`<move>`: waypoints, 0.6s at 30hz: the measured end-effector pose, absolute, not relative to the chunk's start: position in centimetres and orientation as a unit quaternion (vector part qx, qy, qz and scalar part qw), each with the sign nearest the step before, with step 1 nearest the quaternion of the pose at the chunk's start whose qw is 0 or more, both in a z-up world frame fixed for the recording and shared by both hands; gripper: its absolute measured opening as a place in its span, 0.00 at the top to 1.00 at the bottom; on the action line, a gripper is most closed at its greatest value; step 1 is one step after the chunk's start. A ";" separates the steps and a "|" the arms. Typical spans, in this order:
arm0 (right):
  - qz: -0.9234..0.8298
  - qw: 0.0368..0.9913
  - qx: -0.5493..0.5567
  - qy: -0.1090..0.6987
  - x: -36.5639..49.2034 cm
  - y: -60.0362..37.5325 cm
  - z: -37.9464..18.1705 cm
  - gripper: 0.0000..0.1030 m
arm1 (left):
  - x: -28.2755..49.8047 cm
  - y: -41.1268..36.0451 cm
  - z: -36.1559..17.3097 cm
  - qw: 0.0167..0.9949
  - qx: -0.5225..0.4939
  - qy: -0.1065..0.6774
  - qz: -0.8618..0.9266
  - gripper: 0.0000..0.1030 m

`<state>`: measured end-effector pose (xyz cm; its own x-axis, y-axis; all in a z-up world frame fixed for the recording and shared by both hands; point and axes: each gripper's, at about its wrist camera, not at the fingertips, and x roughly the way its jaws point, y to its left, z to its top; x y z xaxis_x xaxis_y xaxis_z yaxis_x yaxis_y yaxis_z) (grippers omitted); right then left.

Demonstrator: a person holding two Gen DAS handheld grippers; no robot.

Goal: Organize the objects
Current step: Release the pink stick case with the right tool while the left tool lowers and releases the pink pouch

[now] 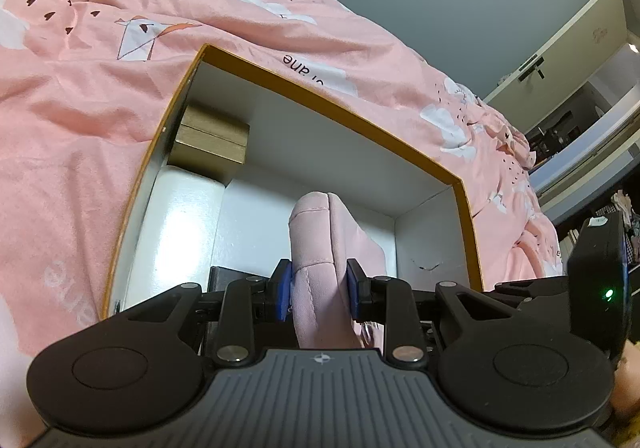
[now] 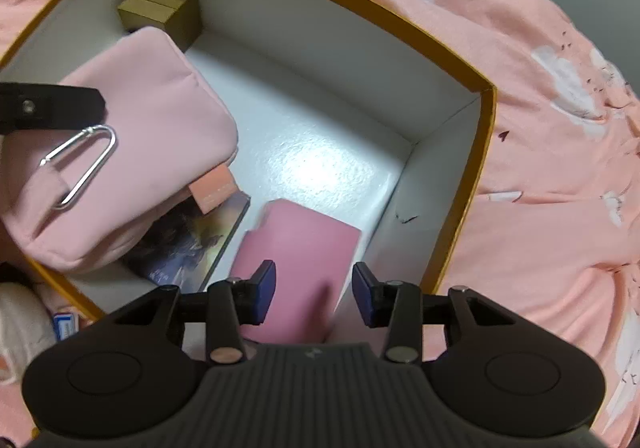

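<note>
Pink bedding (image 1: 100,120) with white clouds and small dark hearts covers the bed, and on it stands a large open box (image 1: 320,96) with a mustard rim and white inside walls.

With our left gripper (image 1: 319,290) we pinch a soft pink pouch (image 1: 324,244): the blue pads press on both sides of its padded edge, and the pouch hangs over the left part of the box. In the right wrist view it is a padded zip bag (image 2: 152,136) with a silver carabiner (image 2: 80,164) and a small peach label.

Our right gripper (image 2: 314,290) has its jaws spread, and nothing is pinched between them. Just below and ahead of them a flat pink card-like case (image 2: 298,248) leans in the near right corner of the box, its long axis going away from the jaws; we cannot tell if it rests fully on the floor. The picture is blurred there.

Under the pouch lies a dark booklet (image 2: 192,244) with a printed cover, and a small gold box (image 2: 160,8) sits in the far left corner. We judge that the pouch must go down next, and the left hand is the one that holds it; the free floor is in the middle.
</note>
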<state>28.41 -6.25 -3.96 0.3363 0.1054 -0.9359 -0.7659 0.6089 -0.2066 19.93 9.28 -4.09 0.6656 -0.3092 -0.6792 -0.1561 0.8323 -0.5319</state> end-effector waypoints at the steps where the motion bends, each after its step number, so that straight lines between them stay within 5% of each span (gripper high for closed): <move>1: 0.300 0.743 -0.324 0.502 28.7 -6.5 -3.9 0.60 | 20.0 9.2 -4.1 0.867 -0.285 0.407 -0.044 0.70; 4: 0.312 0.743 -0.312 0.504 29.4 -6.8 -3.7 0.74 | 20.3 9.0 -4.2 0.864 -0.287 0.411 -0.048 0.70; 18: 0.283 0.856 -0.211 0.378 28.5 -12.0 2.1 0.74 | 22.9 4.5 -6.3 0.825 -0.357 0.437 -0.044 0.70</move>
<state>28.52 -12.04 2.06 0.5535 0.3249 -0.7669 -0.6445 0.7503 -0.1473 22.92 4.51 -6.31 0.6148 -0.3839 -0.6890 -0.2389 0.7418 -0.6266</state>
